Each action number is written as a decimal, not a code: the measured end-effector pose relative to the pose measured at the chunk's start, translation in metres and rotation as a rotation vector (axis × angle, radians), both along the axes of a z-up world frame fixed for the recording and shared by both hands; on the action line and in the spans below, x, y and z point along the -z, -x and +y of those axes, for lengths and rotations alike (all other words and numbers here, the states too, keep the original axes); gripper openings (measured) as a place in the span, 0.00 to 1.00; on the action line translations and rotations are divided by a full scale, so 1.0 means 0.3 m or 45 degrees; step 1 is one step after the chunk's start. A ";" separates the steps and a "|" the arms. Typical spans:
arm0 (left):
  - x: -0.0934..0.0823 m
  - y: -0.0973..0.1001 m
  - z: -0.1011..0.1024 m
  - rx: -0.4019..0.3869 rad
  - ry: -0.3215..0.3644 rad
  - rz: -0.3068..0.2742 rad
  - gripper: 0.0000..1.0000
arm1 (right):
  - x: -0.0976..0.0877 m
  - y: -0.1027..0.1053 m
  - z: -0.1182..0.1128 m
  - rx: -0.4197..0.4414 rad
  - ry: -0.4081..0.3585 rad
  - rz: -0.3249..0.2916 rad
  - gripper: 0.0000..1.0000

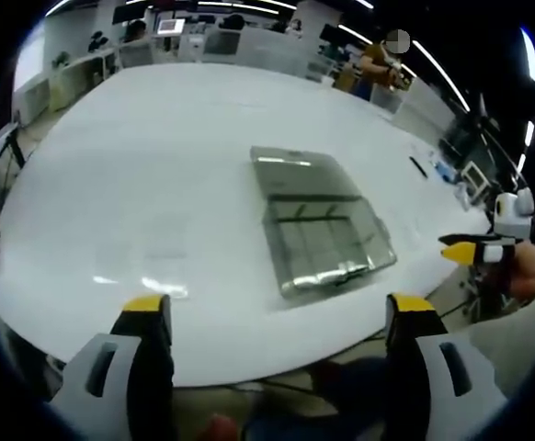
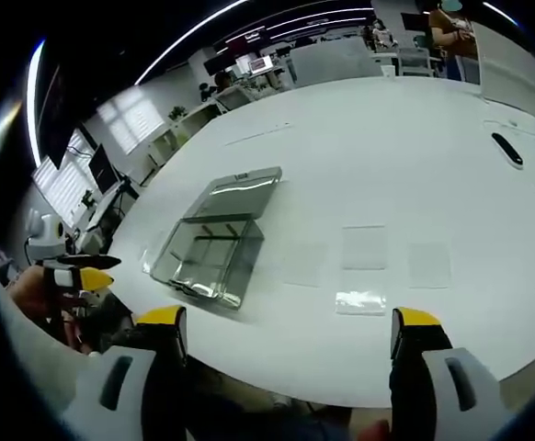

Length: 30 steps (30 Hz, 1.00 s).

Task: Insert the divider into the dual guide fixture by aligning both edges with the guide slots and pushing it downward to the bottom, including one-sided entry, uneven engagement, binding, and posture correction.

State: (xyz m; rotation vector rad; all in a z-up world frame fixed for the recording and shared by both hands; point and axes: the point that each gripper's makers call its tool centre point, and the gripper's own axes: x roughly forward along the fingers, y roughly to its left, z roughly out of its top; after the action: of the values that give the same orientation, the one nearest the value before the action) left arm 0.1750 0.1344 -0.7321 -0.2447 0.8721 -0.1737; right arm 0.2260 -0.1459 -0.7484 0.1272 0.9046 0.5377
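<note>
While both grippers' fingers gape empty, clear fixture (image 1: 321,225) lies ahead on table (image 1: 157,165), well apart.

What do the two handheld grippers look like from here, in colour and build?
Both the left gripper and the right gripper have black jaws capped with yellow tips, rising from pale grey-white housings with dark slots. No cables or markings can be made out.

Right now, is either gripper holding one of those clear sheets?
No. In the right gripper view the right gripper is open and empty, and the clear sheets lie flat on the white table.
</note>
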 end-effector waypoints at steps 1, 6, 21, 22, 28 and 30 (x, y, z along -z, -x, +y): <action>0.000 -0.002 -0.002 0.002 0.002 0.000 0.94 | 0.001 -0.002 -0.001 -0.001 0.004 0.001 0.90; -0.003 -0.014 -0.002 0.003 0.008 -0.004 0.94 | 0.003 -0.013 -0.001 0.000 0.000 0.005 0.89; -0.016 -0.036 -0.007 0.015 0.028 -0.015 0.91 | 0.027 -0.057 0.003 -0.004 -0.012 0.023 0.84; -0.017 -0.037 -0.008 0.016 0.028 -0.016 0.91 | 0.031 -0.059 0.001 0.000 -0.016 0.029 0.83; -0.027 -0.042 -0.027 0.043 0.035 -0.029 0.88 | 0.047 -0.077 -0.005 0.003 -0.020 0.036 0.81; -0.028 -0.043 -0.031 0.050 0.030 -0.029 0.88 | 0.055 -0.082 -0.006 -0.001 -0.016 0.041 0.80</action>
State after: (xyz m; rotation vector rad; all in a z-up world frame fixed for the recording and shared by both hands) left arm 0.1879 0.1250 -0.7237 -0.2473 0.8529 -0.2231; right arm 0.2506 -0.1476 -0.7648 0.1470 0.9328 0.5431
